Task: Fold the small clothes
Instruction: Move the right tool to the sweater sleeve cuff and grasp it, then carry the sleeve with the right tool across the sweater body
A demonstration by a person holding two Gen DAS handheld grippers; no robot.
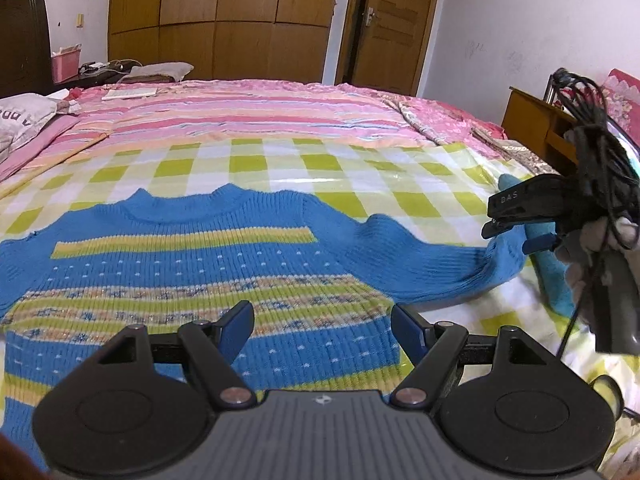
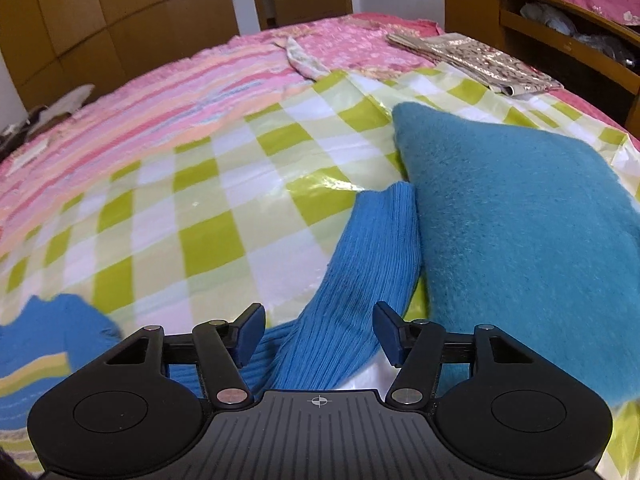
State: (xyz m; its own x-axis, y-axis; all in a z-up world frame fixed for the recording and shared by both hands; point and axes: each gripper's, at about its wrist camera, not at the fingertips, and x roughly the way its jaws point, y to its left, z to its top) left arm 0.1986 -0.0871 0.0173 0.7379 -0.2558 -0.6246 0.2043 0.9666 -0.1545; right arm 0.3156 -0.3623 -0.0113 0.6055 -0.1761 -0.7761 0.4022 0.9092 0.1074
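Observation:
A small blue knit sweater (image 1: 200, 272) with yellow and green stripes lies flat, front up, on a green-and-white checked sheet (image 1: 320, 164). My left gripper (image 1: 322, 326) is open just above its lower body. The sweater's right sleeve (image 2: 360, 276) stretches out across the sheet. My right gripper (image 2: 319, 330) is open with the sleeve between its fingers, apart from them. The right gripper (image 1: 508, 234) also shows in the left wrist view, over the sleeve's end.
A folded teal fuzzy garment (image 2: 520, 220) lies just right of the sleeve. Beyond the sheet is a pink striped bedspread (image 1: 260, 108). A folded patterned cloth (image 2: 476, 64) lies at the far right, by a wooden headboard shelf (image 2: 540, 20). Wardrobes and a door stand behind.

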